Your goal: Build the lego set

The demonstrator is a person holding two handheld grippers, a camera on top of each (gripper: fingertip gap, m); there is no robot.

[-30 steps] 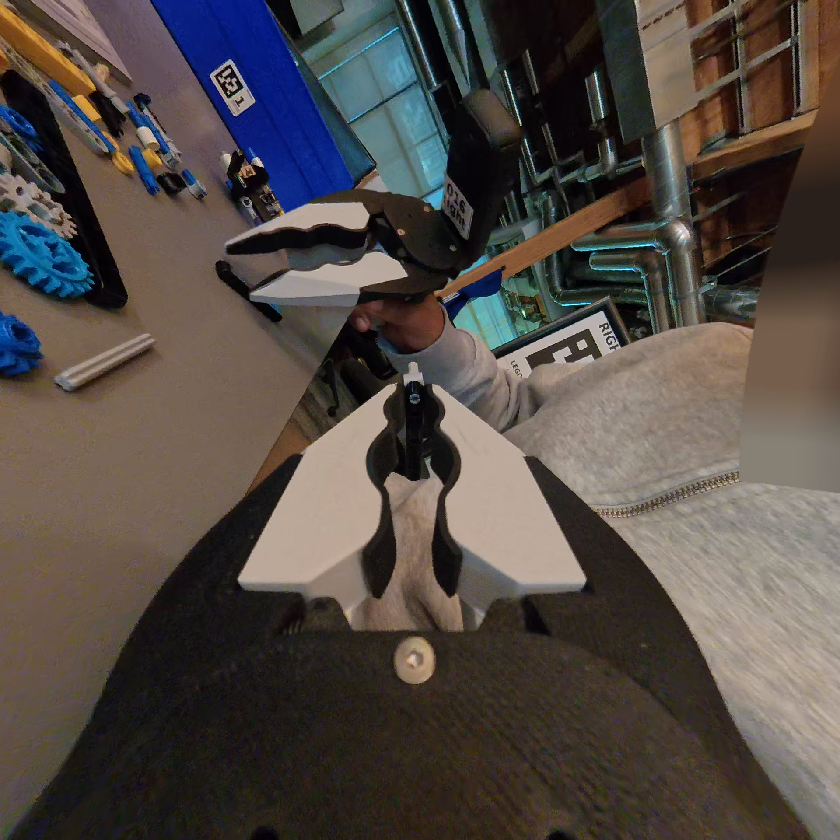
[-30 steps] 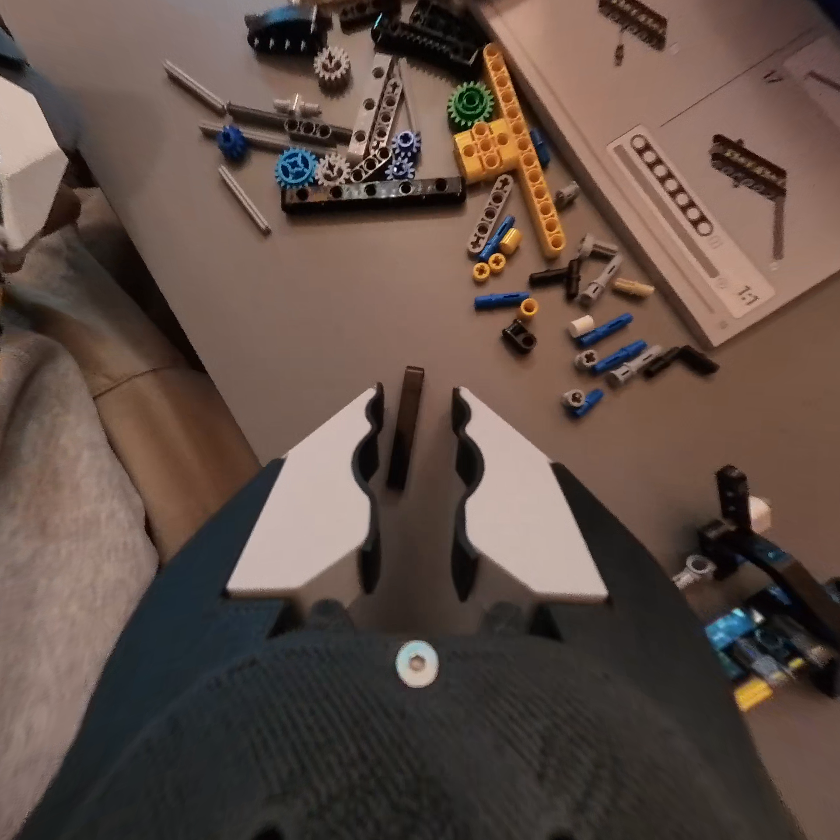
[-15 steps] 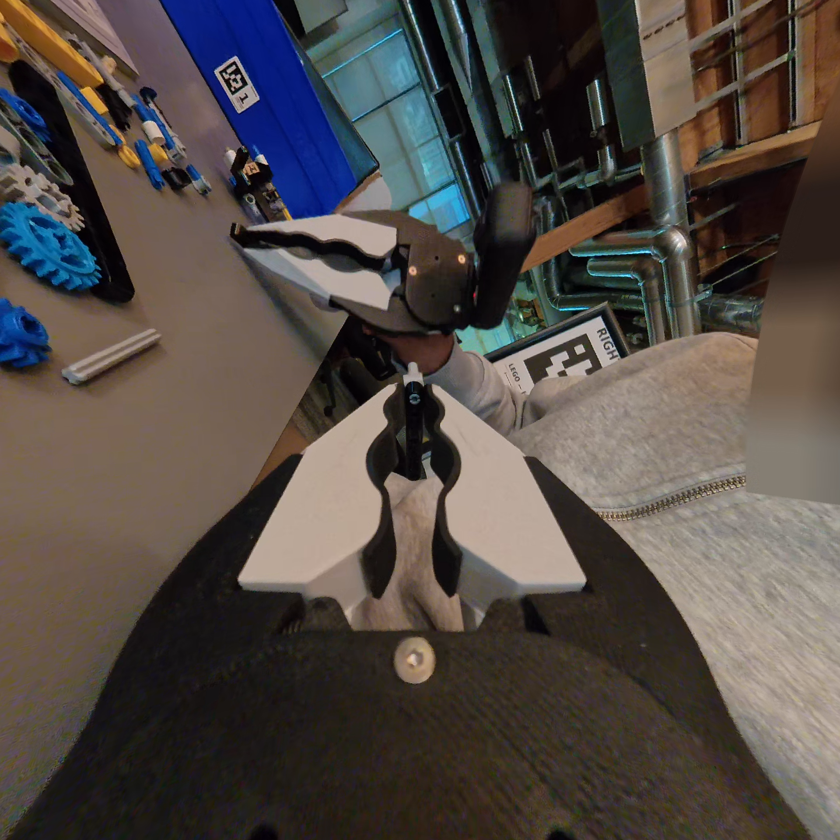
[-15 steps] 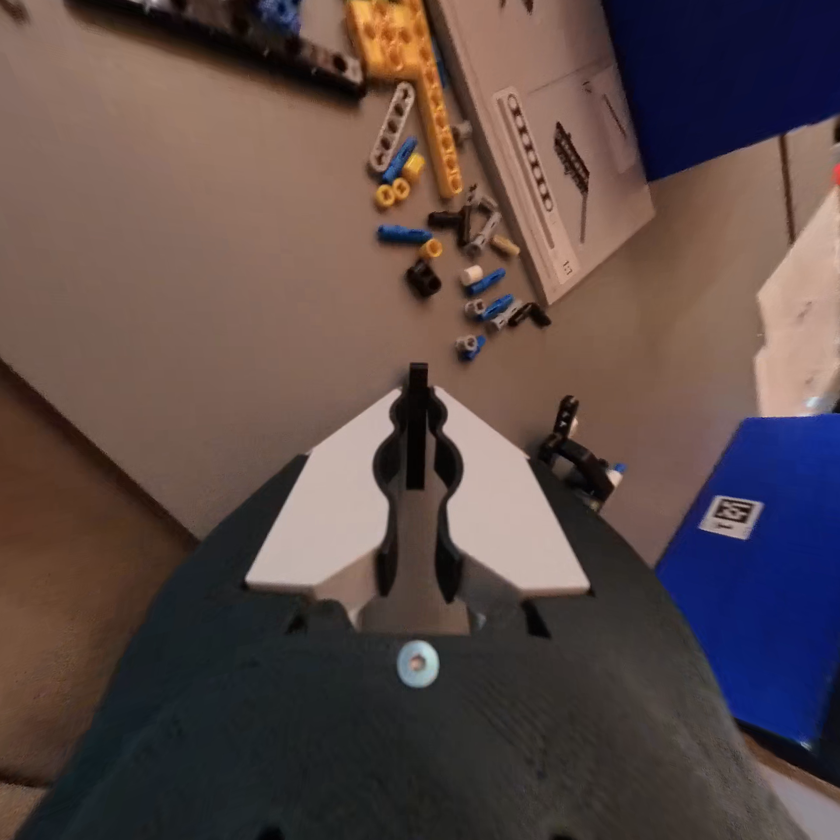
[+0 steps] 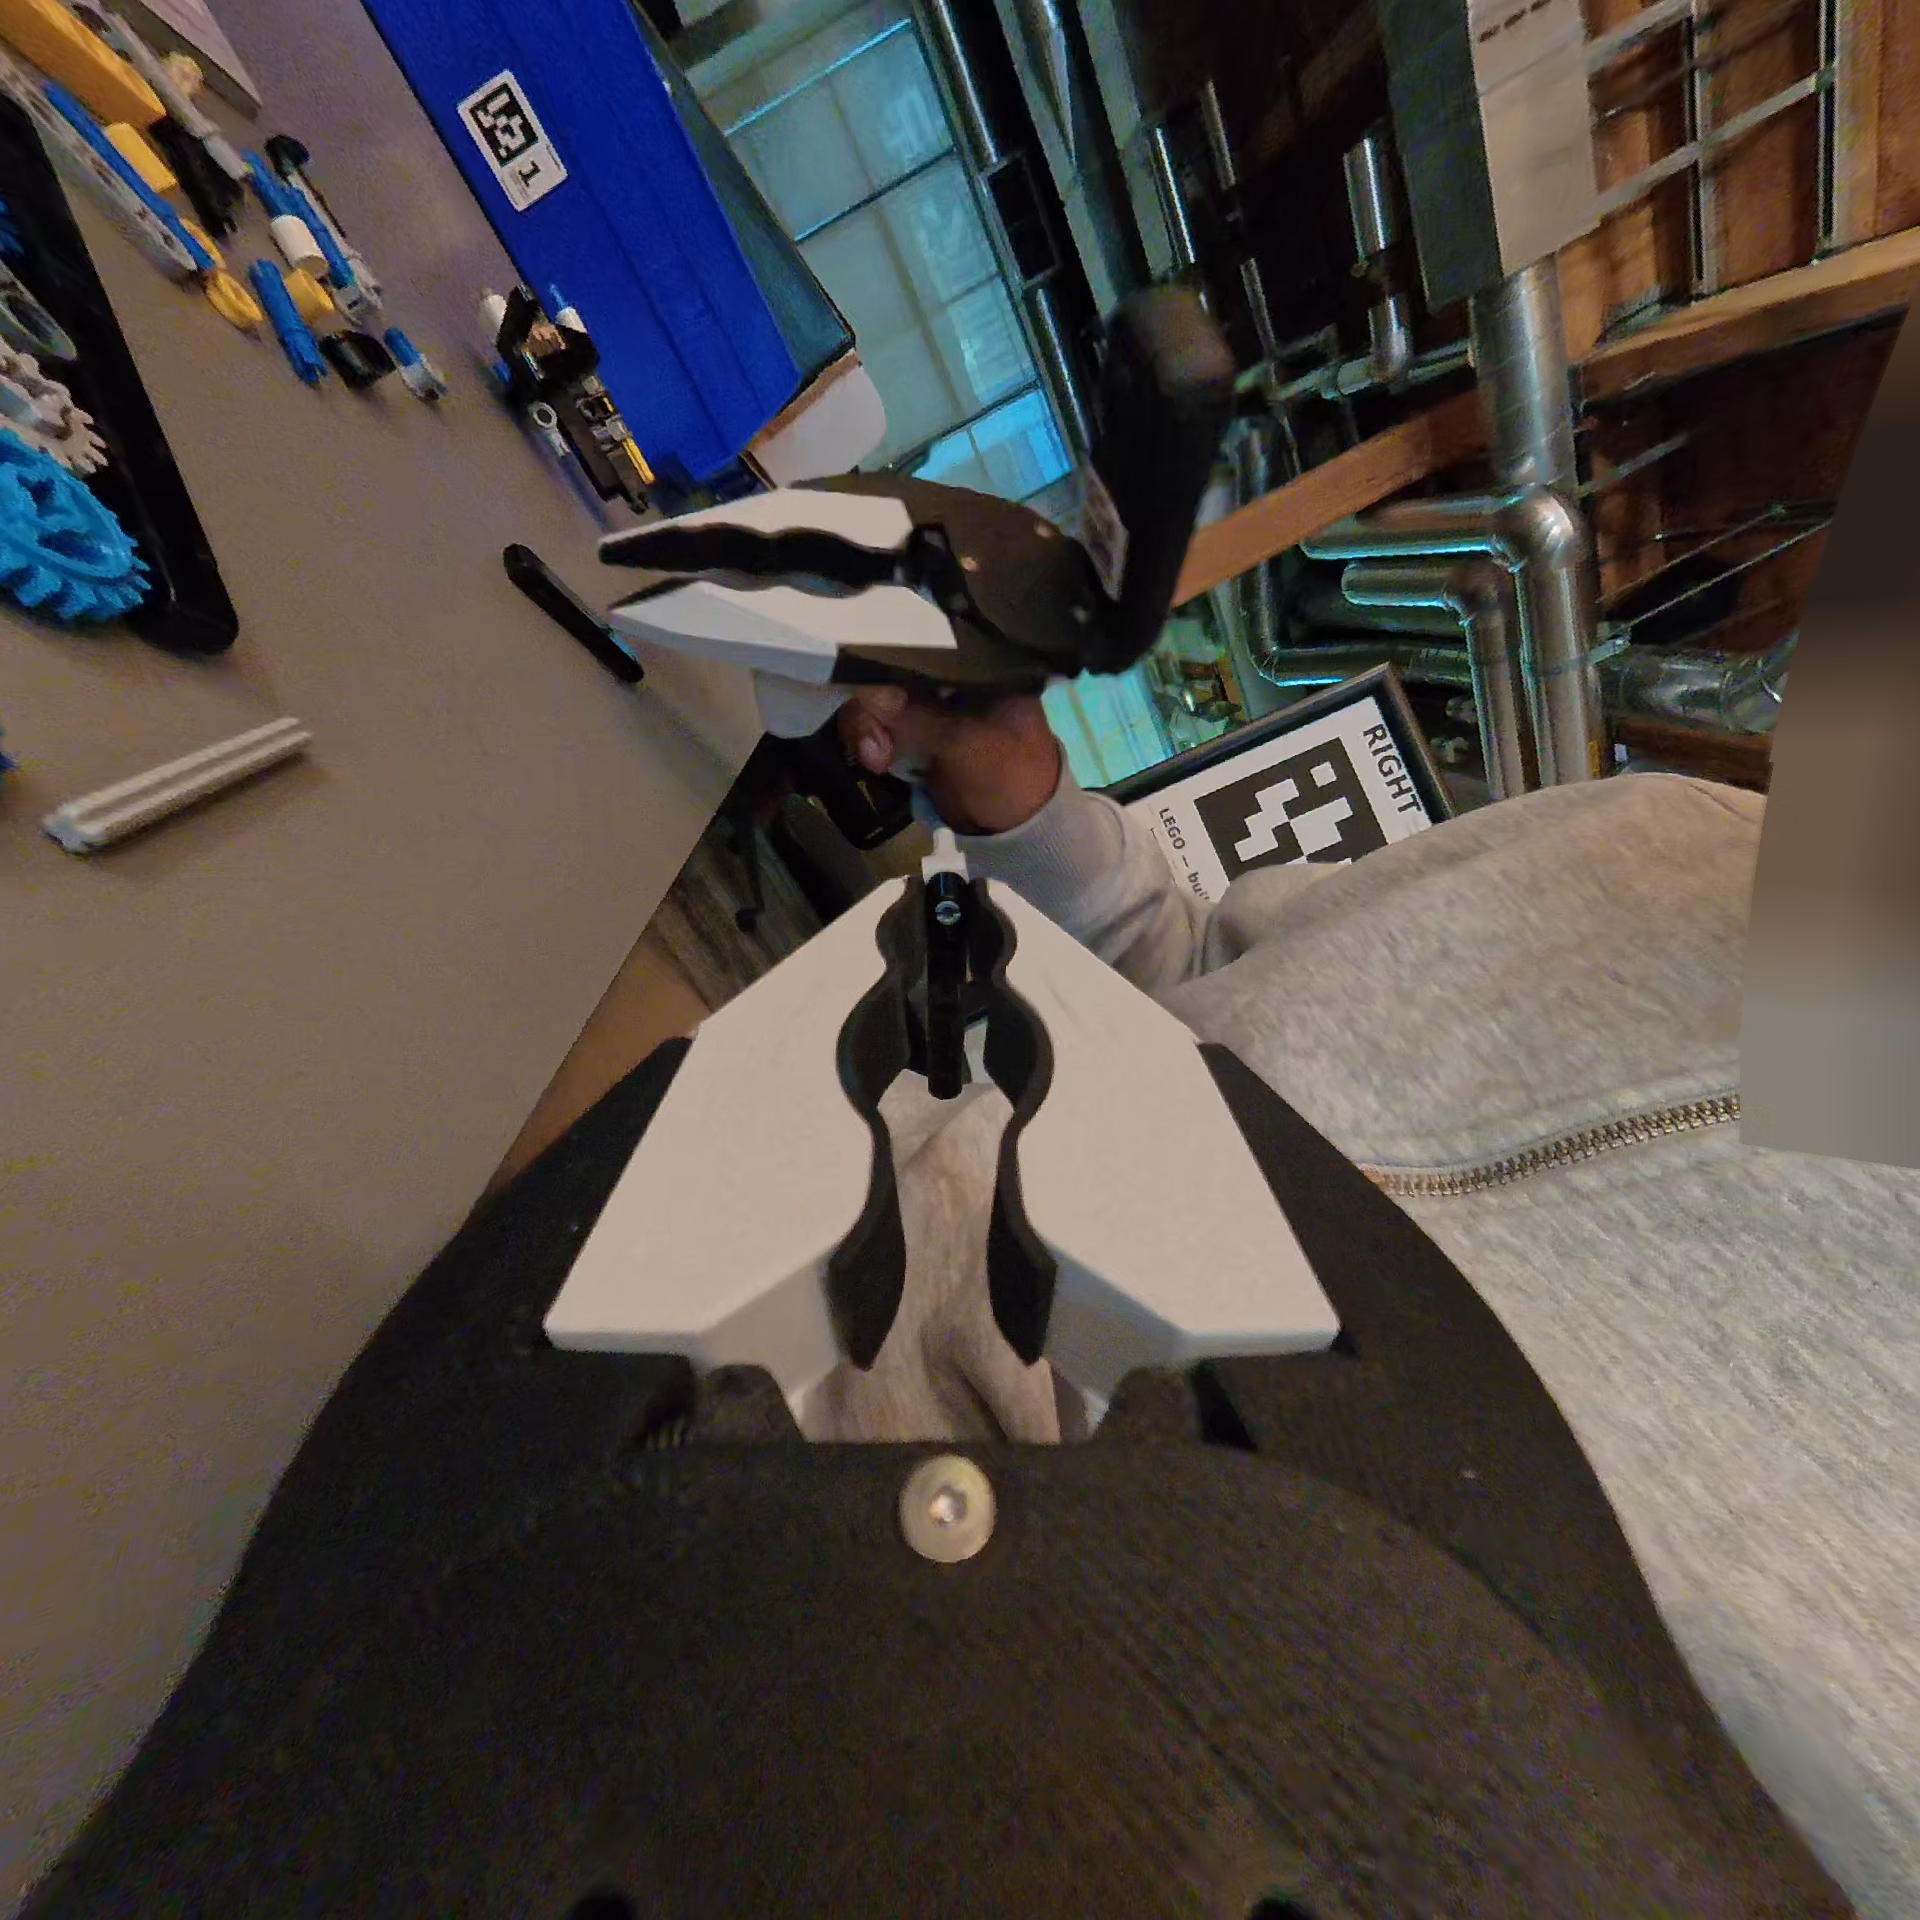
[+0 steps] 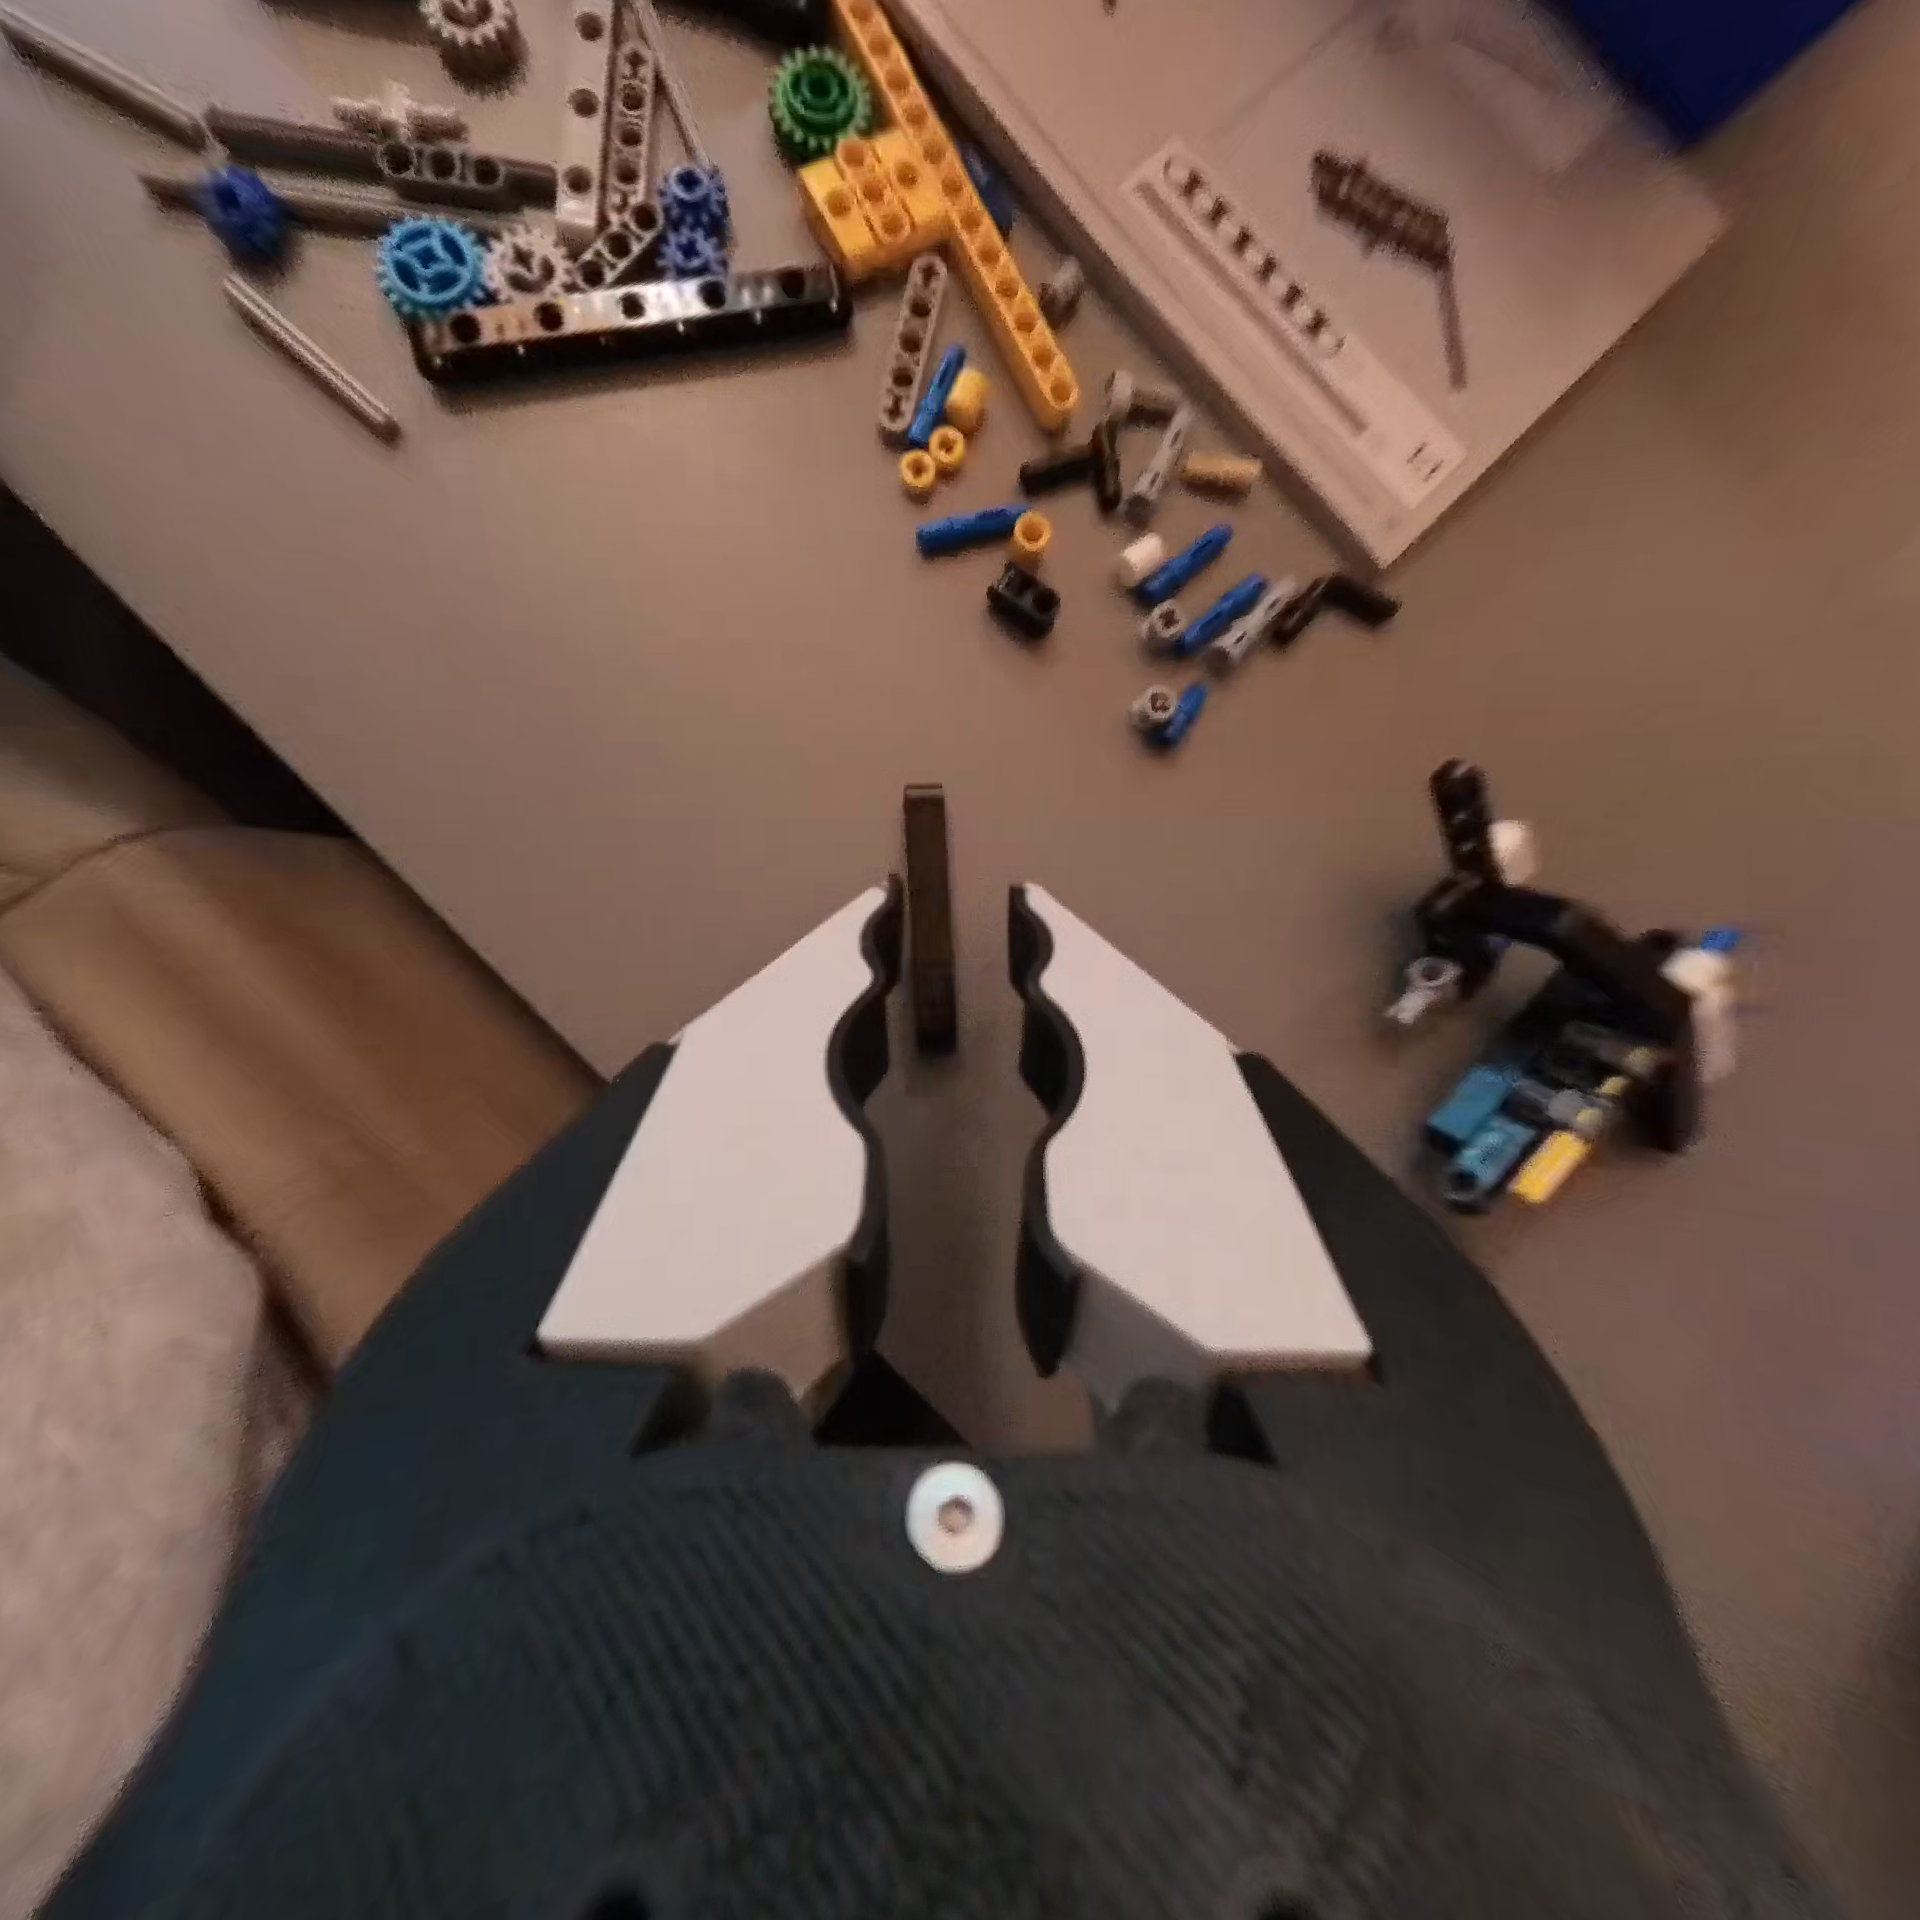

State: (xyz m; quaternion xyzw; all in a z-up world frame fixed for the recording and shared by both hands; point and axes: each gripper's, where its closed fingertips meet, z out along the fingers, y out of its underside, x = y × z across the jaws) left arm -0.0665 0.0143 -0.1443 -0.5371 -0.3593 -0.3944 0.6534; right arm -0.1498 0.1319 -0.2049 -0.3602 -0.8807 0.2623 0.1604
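My left gripper [image 5: 948, 894] is shut on a thin black piece [image 5: 943, 997] with a small white pin [image 5: 940, 847] at its far tip, held off the table's edge over a grey sweatshirt [image 5: 1507, 1039]. My right gripper [image 6: 951, 894] is open, fingers either side of a short black beam [image 6: 928, 914] that lies on the grey table [image 6: 623, 644]. The left wrist view shows the right gripper [image 5: 613, 584] just above the table with the black beam [image 5: 571, 613] flat under its tips.
A partly built black and blue assembly [image 6: 1558, 997] stands to the right. Loose pins, gears, a yellow beam [image 6: 966, 229] and a long black beam [image 6: 634, 317] lie ahead, beside the instruction booklet [image 6: 1351, 260]. A grey axle [image 5: 177, 784] lies near the table edge. A blue bin [image 5: 623, 208] stands behind. My right fingertips sit around 15 centimeters from my left ones.
Half a second ago my right gripper was shut on the black beam and lifted; now it is open and low, with the beam lying on the table. My left gripper has held still.
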